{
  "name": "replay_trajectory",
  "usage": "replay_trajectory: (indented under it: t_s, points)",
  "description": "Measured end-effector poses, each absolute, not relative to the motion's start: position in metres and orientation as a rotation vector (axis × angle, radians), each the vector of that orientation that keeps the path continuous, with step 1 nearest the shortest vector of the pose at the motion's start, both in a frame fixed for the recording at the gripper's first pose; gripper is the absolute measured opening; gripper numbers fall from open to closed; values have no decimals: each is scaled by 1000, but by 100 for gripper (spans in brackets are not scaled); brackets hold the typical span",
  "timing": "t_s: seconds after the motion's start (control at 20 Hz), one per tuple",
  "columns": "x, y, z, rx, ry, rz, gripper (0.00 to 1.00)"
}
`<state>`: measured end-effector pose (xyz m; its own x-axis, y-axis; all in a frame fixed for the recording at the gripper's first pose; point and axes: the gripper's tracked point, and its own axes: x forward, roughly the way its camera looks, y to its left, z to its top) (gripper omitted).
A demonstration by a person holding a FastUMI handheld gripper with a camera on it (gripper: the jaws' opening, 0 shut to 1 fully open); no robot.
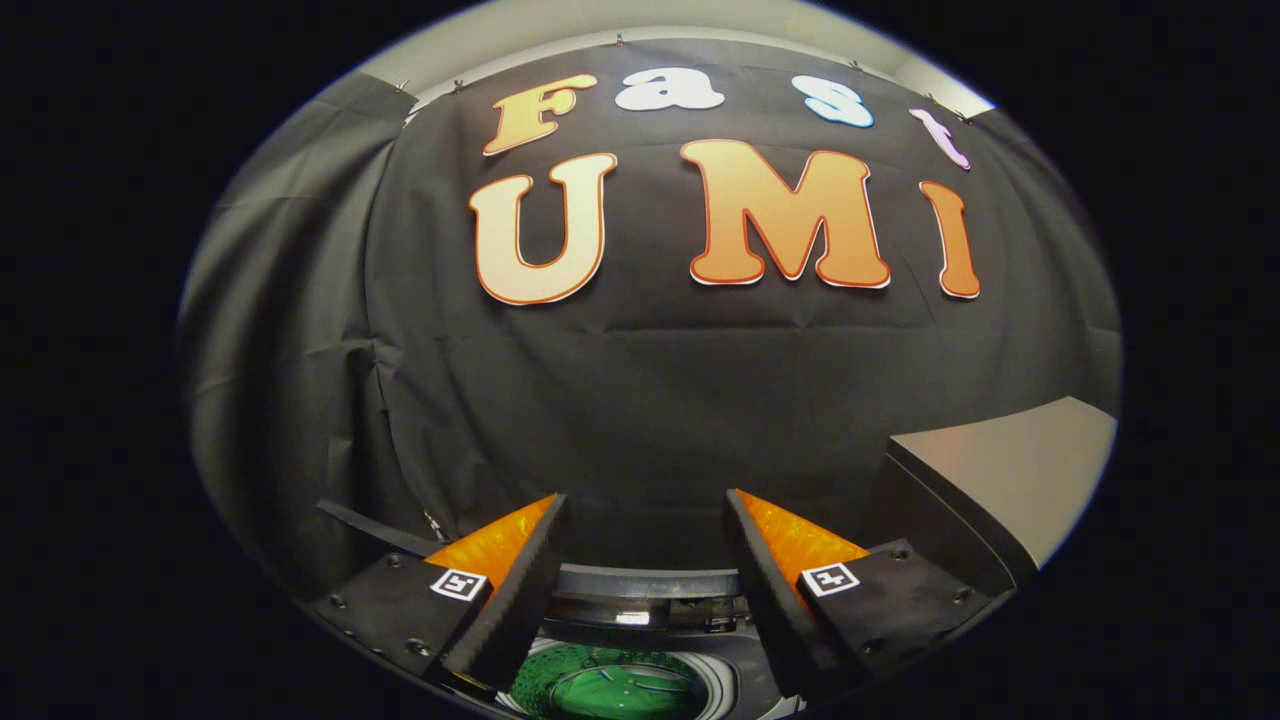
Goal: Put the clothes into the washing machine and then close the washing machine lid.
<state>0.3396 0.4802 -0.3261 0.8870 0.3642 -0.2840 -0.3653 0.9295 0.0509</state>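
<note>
Claw fingers stand wide apart and nothing is between them; they are raised, pointing toward the booth's black cloth wall on the far side. Each finger carries a small square black-and-white marker near its base.

Down below, seen in the gap between the two fingers, sits the washing machine, its opening facing up. The drum shows as a round perforated tub with a green tint, and a flat disc lies at its bottom. I cannot tell whether any clothes are in there; what shows of the drum looks bare. Along the far rim of the opening runs a curved dark band with a pale edge, which may be the raised lid or the back of the top panel; I cannot say which.

To the right, beyond the right finger, a grey box-like surface with a dark side juts toward the wall. On the left, beyond the left finger, a thin dark bar slants across in front of the cloth.
</note>
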Motion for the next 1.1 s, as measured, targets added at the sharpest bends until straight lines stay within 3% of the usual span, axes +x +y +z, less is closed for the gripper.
replay_trajectory:
  t_s: [0.55,0.8,1.1]
  points:
    - [292,467,-347,-3,267,386,98]
    - [269,461,-405,-39,419,397,99]
    - [267,463,-387,-41,406,408,99]
